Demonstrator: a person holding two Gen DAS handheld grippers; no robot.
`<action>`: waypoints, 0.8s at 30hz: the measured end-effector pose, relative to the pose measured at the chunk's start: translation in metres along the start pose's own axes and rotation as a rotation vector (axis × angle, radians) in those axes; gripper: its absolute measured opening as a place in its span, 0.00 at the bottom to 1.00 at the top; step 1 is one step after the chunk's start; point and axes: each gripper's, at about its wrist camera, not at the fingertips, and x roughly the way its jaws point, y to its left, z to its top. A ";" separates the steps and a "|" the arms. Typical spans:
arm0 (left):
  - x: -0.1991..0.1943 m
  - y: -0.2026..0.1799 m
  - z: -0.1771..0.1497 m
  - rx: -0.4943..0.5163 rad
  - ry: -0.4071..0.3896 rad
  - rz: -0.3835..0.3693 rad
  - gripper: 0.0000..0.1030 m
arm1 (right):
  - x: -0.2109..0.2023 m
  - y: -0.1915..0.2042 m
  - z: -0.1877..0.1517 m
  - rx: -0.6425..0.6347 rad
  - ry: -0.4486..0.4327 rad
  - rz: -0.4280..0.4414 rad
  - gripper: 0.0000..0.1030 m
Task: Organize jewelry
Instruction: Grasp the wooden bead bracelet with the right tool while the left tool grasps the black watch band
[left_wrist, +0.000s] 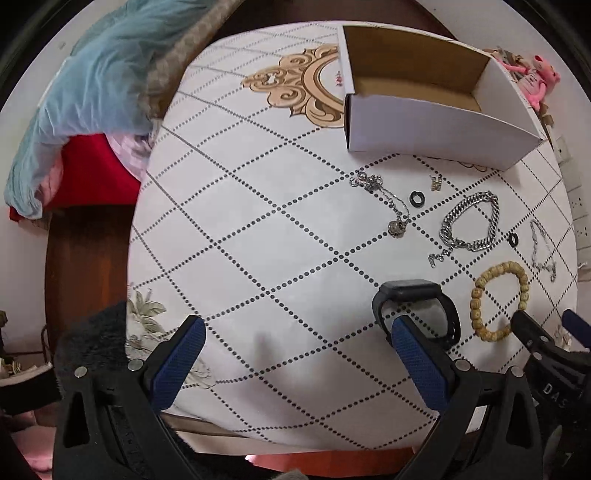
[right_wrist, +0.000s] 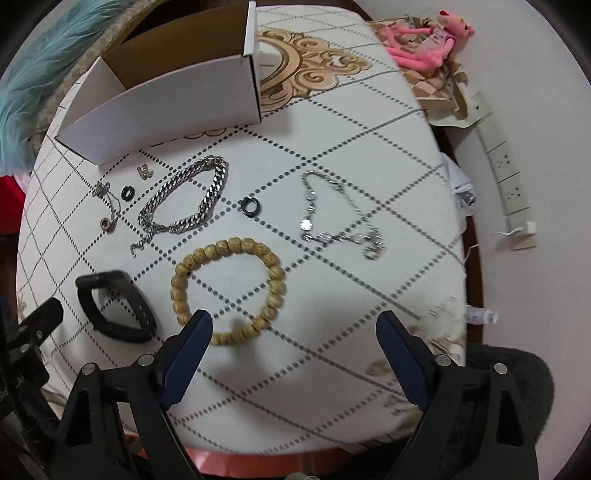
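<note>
While both jaws gape with nothing held, the right hand-held gripper (right_wrist: 293, 328) hangs above the bead bracelet (right_wrist: 225, 288), the left hand-held gripper (left_wrist: 297, 336) beside the black watch (left_wrist: 417, 302).

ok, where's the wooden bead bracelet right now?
On the table in the right wrist view, the wooden bead bracelet lies just ahead of the open right tongs, between the black watch and the thin silver chain.

Left gripper (left_wrist: 297, 345) points steeply down at the tabletop (left_wrist: 258, 221), jaws wide apart, nothing between the blue pads. Right gripper (right_wrist: 295, 338) points straight down, jaws wide too, gripping nothing. Right gripper's tips also show at the left view's lower right edge.
</note>
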 end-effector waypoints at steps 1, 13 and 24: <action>0.002 0.000 0.001 -0.003 0.002 0.000 1.00 | 0.003 0.001 0.001 0.002 -0.001 0.006 0.84; 0.006 0.004 0.006 -0.040 0.031 -0.111 0.99 | 0.015 0.003 0.008 -0.008 -0.006 0.019 0.09; 0.028 -0.030 -0.001 0.040 0.051 -0.196 0.52 | 0.011 -0.038 -0.024 0.081 0.028 0.069 0.13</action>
